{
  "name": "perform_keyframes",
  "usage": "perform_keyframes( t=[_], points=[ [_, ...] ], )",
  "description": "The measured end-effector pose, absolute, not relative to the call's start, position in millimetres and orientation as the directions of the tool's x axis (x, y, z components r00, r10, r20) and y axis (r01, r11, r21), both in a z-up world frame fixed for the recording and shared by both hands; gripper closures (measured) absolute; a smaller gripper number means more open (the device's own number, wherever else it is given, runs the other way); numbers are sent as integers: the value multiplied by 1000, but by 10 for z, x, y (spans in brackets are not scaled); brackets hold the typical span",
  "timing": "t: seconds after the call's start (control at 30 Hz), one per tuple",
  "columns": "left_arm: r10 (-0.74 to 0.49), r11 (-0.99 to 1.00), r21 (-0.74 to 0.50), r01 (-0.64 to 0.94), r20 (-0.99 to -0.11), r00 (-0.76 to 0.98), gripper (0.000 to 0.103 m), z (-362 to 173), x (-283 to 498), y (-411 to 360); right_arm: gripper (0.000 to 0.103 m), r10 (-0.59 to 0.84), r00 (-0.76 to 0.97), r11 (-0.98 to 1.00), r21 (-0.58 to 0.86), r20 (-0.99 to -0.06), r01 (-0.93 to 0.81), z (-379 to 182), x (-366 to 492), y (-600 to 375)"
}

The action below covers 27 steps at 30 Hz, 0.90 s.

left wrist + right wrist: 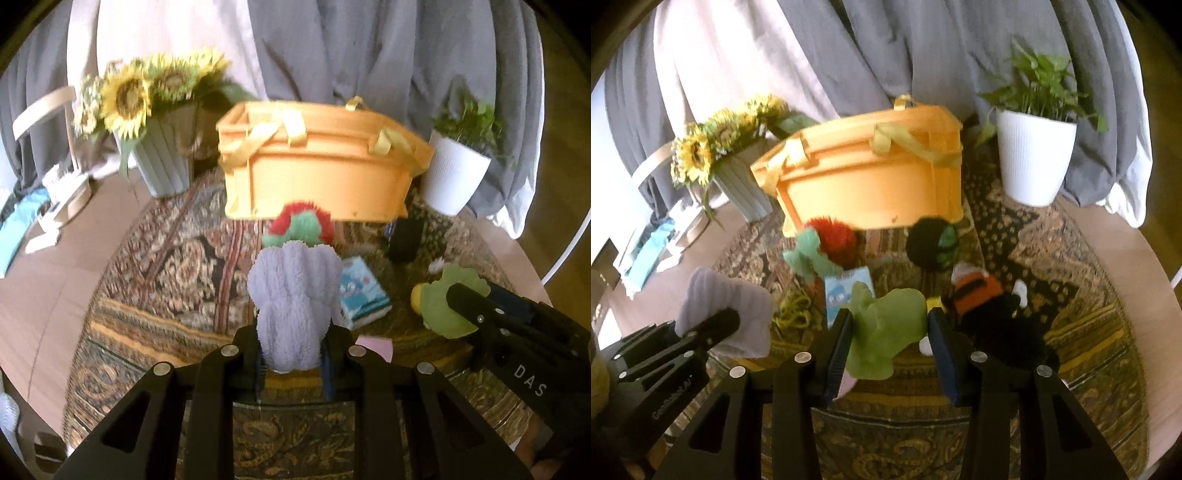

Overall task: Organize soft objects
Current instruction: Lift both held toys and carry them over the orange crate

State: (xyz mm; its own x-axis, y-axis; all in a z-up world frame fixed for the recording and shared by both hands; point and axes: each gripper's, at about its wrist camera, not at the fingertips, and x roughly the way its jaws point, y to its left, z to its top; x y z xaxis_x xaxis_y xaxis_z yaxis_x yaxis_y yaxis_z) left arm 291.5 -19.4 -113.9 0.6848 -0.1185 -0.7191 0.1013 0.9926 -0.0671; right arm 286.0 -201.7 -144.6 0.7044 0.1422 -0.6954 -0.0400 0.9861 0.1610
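1. Holding one soft thing in each hand, you have the left claw (293,363) clamped on the lavender fuzzy cloth (293,299), which stands up out of the jaws with its long axis running away from you toward the far side.
2. Your right claw (890,332) is clamped on the green plush toy (886,328); its bulk sits between the two pads, and part of it hangs below them toward the patterned rug (1071,332).
3. The orange basket (317,173) lies straight ahead and beyond both claws, with its open top facing up and its yellow handles draped over the rim. That is the relation your coming move turns on: by my reading, both loads must go forward and over the near wall.
4. From the left wrist view the basket sits dead centre, so your left hand looks slightly better lined up; from the right wrist view it lies a little left of centre.
5. Between you and the basket, the red and green plush (827,243), the dark ball (932,240) and the orange and black toy (979,291) lie on the rug, near the basket's near wall.
6. A small book (362,291) lies among them; it is not soft.
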Motion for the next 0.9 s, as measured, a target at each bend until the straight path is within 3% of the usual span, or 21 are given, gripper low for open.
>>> perform_keyframes(
  t=[0.9],
  points=[
    [-115, 993, -28, 115, -463, 879, 79, -167, 3206, -102, 60, 142, 888, 988, 113, -437, -102, -417, 3136, -1887]
  ],
)
